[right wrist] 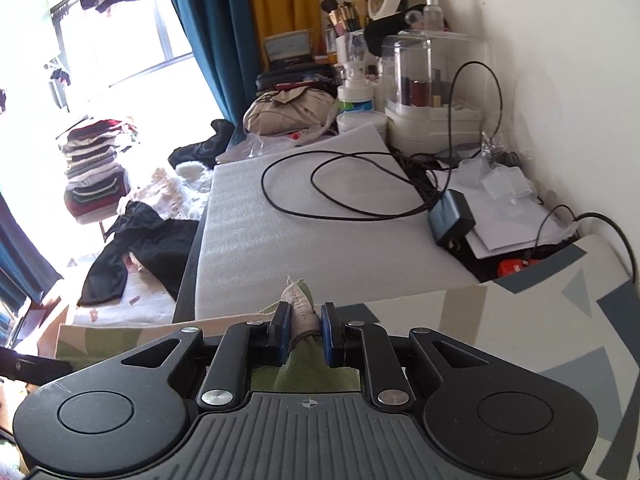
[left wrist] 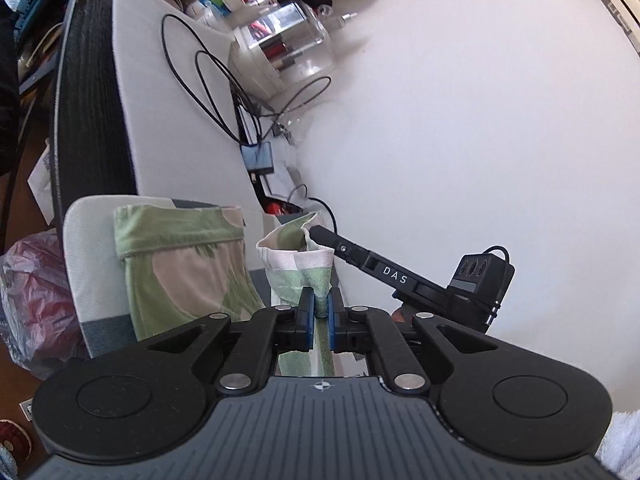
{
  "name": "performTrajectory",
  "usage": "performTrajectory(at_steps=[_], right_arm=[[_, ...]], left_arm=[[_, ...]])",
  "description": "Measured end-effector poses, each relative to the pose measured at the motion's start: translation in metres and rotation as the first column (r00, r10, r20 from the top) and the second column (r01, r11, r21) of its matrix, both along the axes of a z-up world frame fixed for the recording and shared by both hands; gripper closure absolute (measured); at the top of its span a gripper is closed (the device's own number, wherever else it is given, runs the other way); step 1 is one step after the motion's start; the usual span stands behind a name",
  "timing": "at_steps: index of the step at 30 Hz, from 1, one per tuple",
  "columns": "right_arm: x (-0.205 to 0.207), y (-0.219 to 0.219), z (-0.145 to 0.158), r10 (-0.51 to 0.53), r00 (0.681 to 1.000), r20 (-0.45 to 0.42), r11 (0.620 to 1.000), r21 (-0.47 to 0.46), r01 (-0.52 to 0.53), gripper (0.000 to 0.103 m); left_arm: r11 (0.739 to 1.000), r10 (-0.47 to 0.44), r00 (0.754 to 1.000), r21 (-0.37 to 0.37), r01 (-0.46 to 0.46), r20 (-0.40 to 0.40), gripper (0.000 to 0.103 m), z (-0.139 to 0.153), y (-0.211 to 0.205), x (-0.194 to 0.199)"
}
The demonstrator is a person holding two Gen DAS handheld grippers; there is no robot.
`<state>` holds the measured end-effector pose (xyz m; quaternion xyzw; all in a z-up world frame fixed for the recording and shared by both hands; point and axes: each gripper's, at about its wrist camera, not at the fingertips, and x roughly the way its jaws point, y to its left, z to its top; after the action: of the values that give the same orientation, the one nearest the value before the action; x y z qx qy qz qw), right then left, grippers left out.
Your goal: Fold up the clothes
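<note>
White capitals "DAS" stand on the slim black plastic arm of the right gripper (left wrist: pixel 394 274), seen in left wrist view. A small white crosshair mark sits on each ribbed grey gripper body. Labels on bottles in the bench clutter too blurred to read.

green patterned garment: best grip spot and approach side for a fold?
Grip the hemmed edge at its corners, coming in low along the mat. The green patterned garment is thin cloth; its stitched hem bunches into a firm ridge. Both the left gripper and the right gripper have their jaws shut on such bunched edges.
</note>
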<state>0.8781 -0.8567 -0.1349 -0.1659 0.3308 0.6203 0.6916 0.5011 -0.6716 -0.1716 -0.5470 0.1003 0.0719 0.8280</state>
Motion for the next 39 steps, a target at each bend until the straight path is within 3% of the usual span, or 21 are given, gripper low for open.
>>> performTrajectory(at_steps=[7, 11, 15, 16, 17, 18, 21, 24, 26, 28, 31, 35, 37, 39], right_arm=[[-0.012, 0.050, -0.035, -0.034, 0.999, 0.005, 0.996, -0.077, 0.035, 0.089], [-0.017, 0.063, -0.041, -0.034, 0.999, 0.001, 0.997, -0.070, 0.034, 0.089], [-0.021, 0.082, -0.055, -0.047, 0.998, 0.034, 0.994, -0.096, 0.050, 0.086], [-0.022, 0.086, -0.060, -0.062, 0.997, 0.050, 0.991, -0.112, 0.067, 0.079], [-0.020, 0.086, -0.060, -0.094, 0.994, 0.053, 0.988, -0.114, 0.099, 0.065], [-0.019, 0.085, -0.060, -0.126, 0.990, 0.056, 0.984, -0.116, 0.132, 0.060], [-0.008, 0.050, -0.038, -0.223, 0.975, 0.024, 0.974, -0.041, 0.224, 0.057], [0.014, -0.019, -0.015, -0.407, 0.913, -0.024, 0.913, 0.028, 0.407, 0.057], [0.027, -0.084, -0.001, -0.548, 0.835, -0.044, 0.832, 0.066, 0.550, 0.057], [0.032, -0.160, 0.011, -0.687, 0.724, -0.068, 0.718, 0.095, 0.690, 0.057], [0.026, -0.286, 0.033, -0.854, 0.510, -0.106, 0.497, 0.125, 0.859, 0.057], [-0.038, -0.431, 0.036, -0.969, 0.203, -0.142, 0.184, 0.136, 0.974, 0.057], [-0.077, -0.488, 0.033, -0.984, 0.070, -0.163, 0.048, 0.132, 0.990, 0.056], [-0.112, -0.534, 0.025, -0.979, -0.035, -0.201, -0.061, 0.124, 0.990, 0.056]], left_arm=[[0.996, 0.087, 0.994, -0.027, -0.089, -0.073, 0.097, -0.025, 0.036, -0.005], [0.995, 0.098, 0.993, 0.041, -0.095, -0.064, 0.097, -0.021, 0.045, -0.010], [0.993, 0.116, 0.979, -0.005, -0.118, -0.166, 0.097, -0.049, 0.059, -0.009], [0.993, 0.115, 0.975, -0.016, -0.120, -0.191, 0.097, -0.055, 0.062, -0.008], [0.992, 0.113, 0.970, -0.027, -0.122, -0.216, 0.097, -0.061, 0.064, -0.007], [0.993, 0.107, 0.970, -0.021, -0.114, -0.218, 0.097, -0.060, 0.065, -0.006], [0.996, 0.093, 0.968, 0.023, -0.090, -0.233, 0.097, -0.050, 0.065, -0.003], [0.996, 0.086, 0.957, 0.020, -0.083, -0.278, 0.097, -0.049, 0.066, 0.002], [0.997, 0.081, 0.947, 0.021, -0.078, -0.311, 0.097, -0.049, 0.067, 0.006], [0.997, 0.078, 0.938, 0.028, -0.072, -0.339, 0.097, -0.048, 0.069, 0.010], [0.997, 0.073, 0.919, 0.045, -0.060, -0.387, 0.096, -0.046, 0.071, 0.017], [0.997, 0.070, 0.892, 0.067, -0.044, -0.447, 0.096, -0.046, 0.073, 0.026], [0.997, 0.071, 0.877, 0.068, -0.043, -0.475, 0.096, -0.047, 0.073, 0.031], [0.997, 0.074, 0.867, 0.069, -0.046, -0.493, 0.096, -0.048, 0.073, 0.035]])
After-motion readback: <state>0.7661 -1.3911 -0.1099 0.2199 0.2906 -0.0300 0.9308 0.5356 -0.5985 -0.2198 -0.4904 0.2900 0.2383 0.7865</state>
